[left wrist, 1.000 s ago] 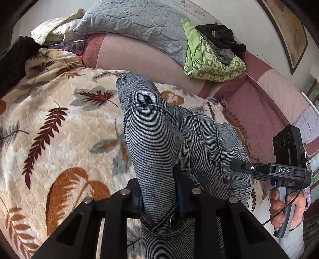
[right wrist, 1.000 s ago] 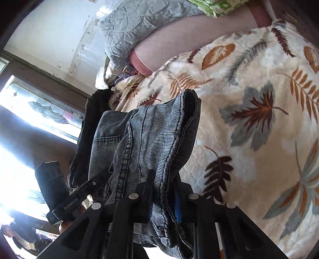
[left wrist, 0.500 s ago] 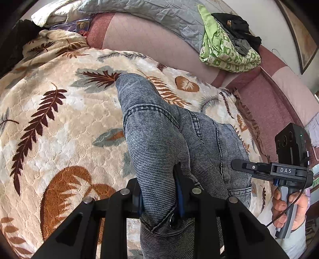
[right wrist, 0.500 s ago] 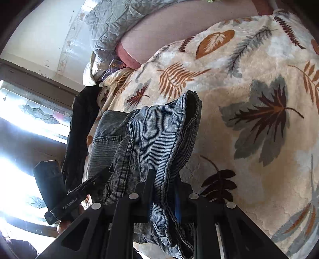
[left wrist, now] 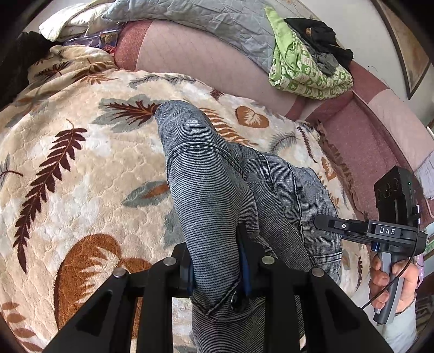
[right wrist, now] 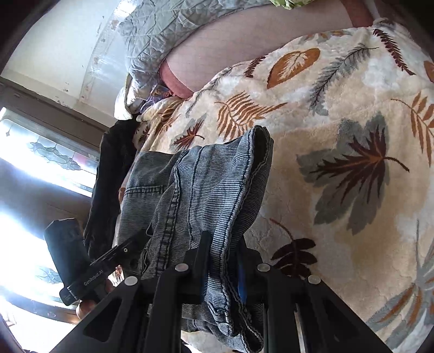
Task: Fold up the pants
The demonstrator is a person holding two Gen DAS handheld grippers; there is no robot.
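Observation:
Grey-blue jeans (left wrist: pixel 214 190) hang bunched over a cream leaf-print blanket (left wrist: pixel 67 190). My left gripper (left wrist: pixel 215 260) is shut on one end of the jeans, near a metal button. My right gripper (right wrist: pixel 221 260) is shut on a hemmed edge of the jeans (right wrist: pixel 211 190), which fold over in front of it. In the left wrist view the right gripper (left wrist: pixel 320 221) reaches into the denim from the right, held by a hand. In the right wrist view the left gripper (right wrist: pixel 141 239) meets the denim from the left. The fabric is held above the blanket.
A pink sofa back (left wrist: pixel 190 59) carries a grey quilt (left wrist: pixel 203 19) and a green patterned cloth with dark clothes (left wrist: pixel 306 68). A dark garment (right wrist: pixel 114 163) lies at the blanket's edge by a bright window (right wrist: pixel 32 152).
Both grippers keep their hold on the jeans. The views shifted slightly: first forward over the blanket, then a little back, with the jeans carried along.

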